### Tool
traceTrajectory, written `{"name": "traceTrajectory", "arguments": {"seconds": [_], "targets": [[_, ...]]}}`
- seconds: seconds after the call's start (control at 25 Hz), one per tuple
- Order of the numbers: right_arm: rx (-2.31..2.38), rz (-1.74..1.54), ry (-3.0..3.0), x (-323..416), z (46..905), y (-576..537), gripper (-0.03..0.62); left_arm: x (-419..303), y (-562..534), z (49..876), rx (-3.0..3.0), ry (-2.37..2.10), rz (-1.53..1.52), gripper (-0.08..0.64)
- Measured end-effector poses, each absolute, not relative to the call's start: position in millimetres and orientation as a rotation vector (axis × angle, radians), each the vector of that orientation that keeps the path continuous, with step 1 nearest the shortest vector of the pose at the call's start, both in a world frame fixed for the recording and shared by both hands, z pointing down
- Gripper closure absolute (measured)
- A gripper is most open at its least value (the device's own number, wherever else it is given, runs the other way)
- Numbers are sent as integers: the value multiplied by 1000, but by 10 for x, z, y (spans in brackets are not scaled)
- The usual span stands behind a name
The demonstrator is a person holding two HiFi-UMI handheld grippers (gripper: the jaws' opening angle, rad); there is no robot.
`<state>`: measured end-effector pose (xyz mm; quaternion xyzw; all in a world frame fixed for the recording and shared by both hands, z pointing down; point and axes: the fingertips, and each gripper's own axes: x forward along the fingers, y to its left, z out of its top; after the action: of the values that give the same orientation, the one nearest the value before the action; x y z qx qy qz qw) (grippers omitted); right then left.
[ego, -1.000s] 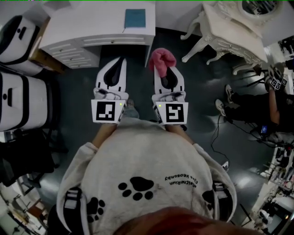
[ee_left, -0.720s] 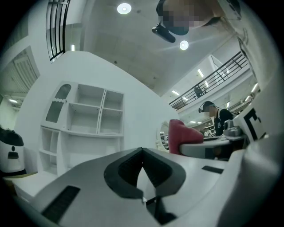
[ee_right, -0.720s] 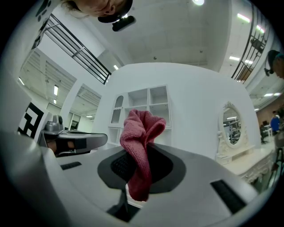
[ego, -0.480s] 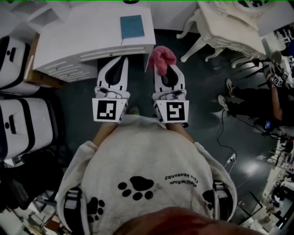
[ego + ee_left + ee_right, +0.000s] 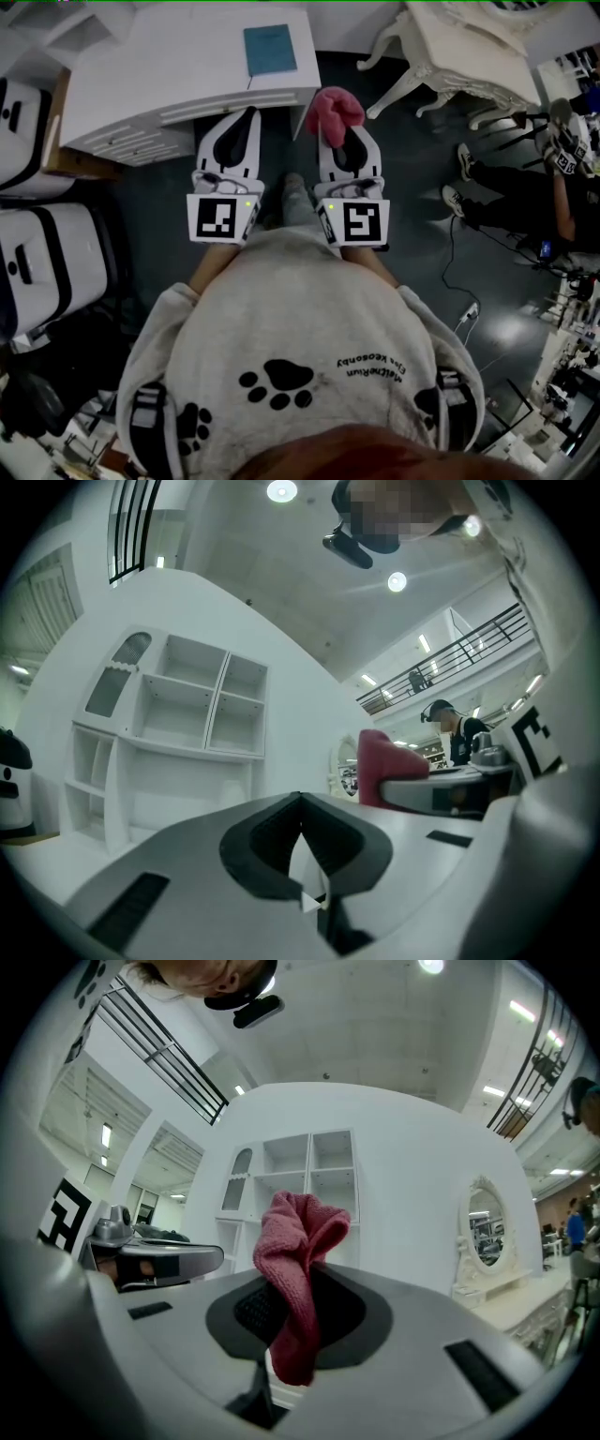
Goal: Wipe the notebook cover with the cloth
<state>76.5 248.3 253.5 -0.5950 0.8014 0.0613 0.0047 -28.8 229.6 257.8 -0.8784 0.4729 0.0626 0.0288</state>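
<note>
Teal rectangular notebook (image 5: 270, 49) lay flat and closed on top of the white desk w/ drawers (image 5: 159, 70), near its front edge and toward the R end. Nothing was touching the cover.

Both tools were held side by side in front of the desk, over the dark floor (image 5: 169, 202), tips pointing at the desk front. White two-jaw L gripper (image 5: 247, 117) had its jaws together at the tip w/ nothing btw them; its own view showed only a thin sliver of light lower down. White two-jaw R gripper (image 5: 340, 139) was clamped on the pink knitted cloth (image 5: 335, 108). The cloth bunched up above the jaw tips and a tail of it hung down btw them in the R gripper view. In the head view the cloth sat just beside the desk's front R corner, apart from the notebook.

Ahead of the R gripper stood a white open shelf unit (image 5: 291, 1180) and, to its R, an oval mirror in a carved white frame (image 5: 486, 1227). A seated person in dark clothes (image 5: 525, 202) was off to the R, well apart.
</note>
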Motion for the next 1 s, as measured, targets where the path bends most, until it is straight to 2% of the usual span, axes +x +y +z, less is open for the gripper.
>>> {"name": "traceTrajectory", "arguments": {"seconds": [0.56, 1.0], "targets": [[-1788, 231, 2538, 664, 2540, 1880, 529, -358, 1758, 2634, -2671, 1507, 223, 548], [-1693, 195, 2594, 734, 2649, 798, 529, -289, 787, 2737, -2634, 1599, 172, 548]]}}
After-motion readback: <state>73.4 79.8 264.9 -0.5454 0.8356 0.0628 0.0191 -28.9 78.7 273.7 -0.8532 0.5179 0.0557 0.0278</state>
